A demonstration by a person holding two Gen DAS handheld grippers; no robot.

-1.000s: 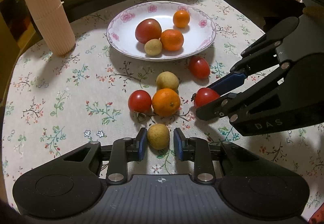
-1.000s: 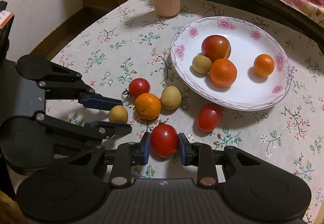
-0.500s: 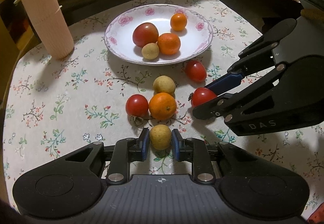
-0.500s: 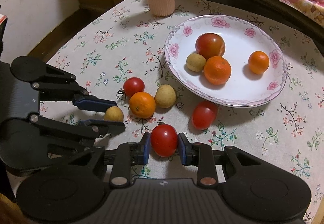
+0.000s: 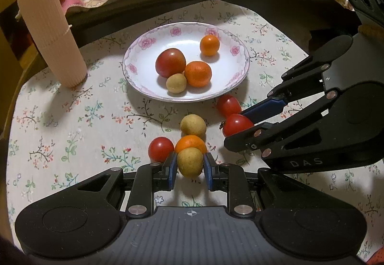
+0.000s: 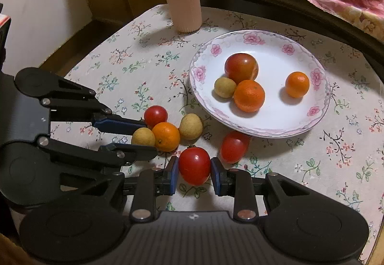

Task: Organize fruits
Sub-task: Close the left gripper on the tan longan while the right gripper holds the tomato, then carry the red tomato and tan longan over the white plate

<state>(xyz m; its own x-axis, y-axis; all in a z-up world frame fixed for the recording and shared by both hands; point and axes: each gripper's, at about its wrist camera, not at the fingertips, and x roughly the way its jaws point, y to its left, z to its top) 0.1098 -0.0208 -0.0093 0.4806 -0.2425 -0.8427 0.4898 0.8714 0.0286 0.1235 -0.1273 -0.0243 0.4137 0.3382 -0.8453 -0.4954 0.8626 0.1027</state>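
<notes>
Since a second ago the left gripper [image 5: 190, 167] has drawn its jaws in — the blue pads, then standing off either side, now pinch the yellow-brown fruit [image 5: 190, 162] between them. The right gripper [image 6: 195, 169] keeps its pads pressed on a red tomato [image 6: 194, 165], as it did before. Both grips look settled, so both fruits seem ready to be lifted and carried over.

Just beyond the left gripper's fruit an orange [image 5: 190, 144] lies close behind it, with a small tomato [image 5: 160, 148] beside it and a second yellow-brown fruit [image 5: 193, 124] a little farther on. Another tomato [image 6: 234, 146] lies loose on the flowered tablecloth [image 5: 72, 121], near the rim of the plate [image 5: 230, 82].

Farther on, the plate already holds a large tomato, two oranges and one yellow-brown fruit, with bare room on its near side — probably where these two go. A ribbed beige roll [image 5: 51, 34] stands upright at the far left, well clear.
</notes>
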